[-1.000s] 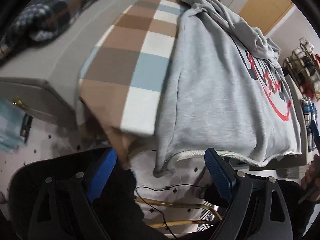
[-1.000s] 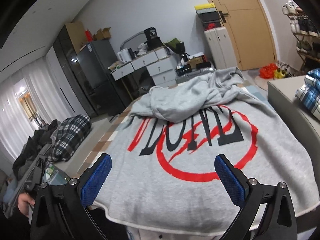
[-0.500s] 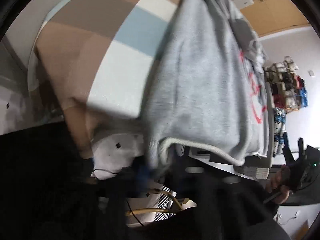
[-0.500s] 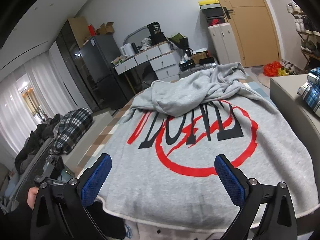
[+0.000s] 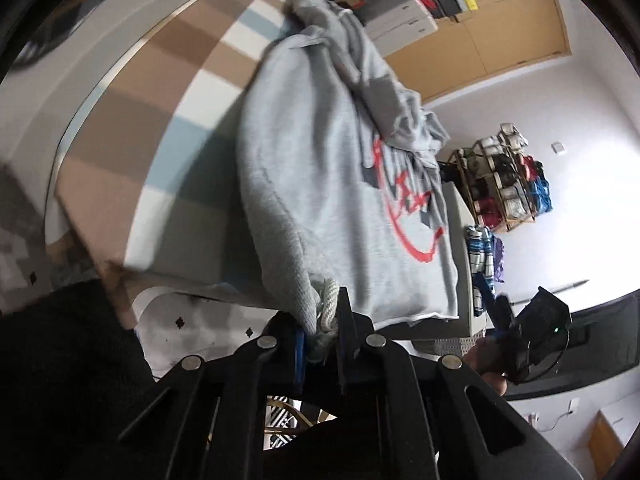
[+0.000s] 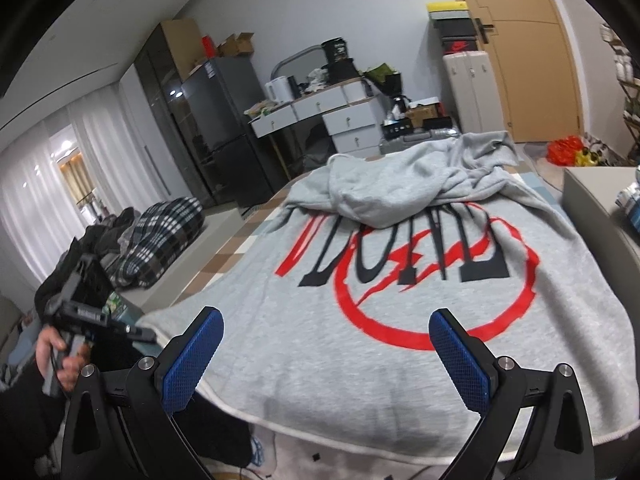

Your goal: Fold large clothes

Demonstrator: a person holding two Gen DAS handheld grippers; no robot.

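A cluttered room with a wooden door, a dark fridge and a white drawer unit surrounds a table covered in a brown, white and pale-blue checked cloth. Spread over that table lies the grey sweatshirt, its front printed with black letters and a red ring, its upper part bunched into a heap at the far end. The left tool has its blue pads pressed together on the near left corner of the sweatshirt's hem, where a pale ribbed edge is gathered between them; the cloth runs up from that pinch toward the table top, and this view is smeared, so exactly how much fabric is caught is hard to say. The right tool hangs over the near edge of the sweatshirt with its two blue pads spread wide apart and nothing between them, the hem lying just below. In the right wrist view a hand grips the left tool's handle at the lower left, beside a dark plaid bundle on a low grey ledge.
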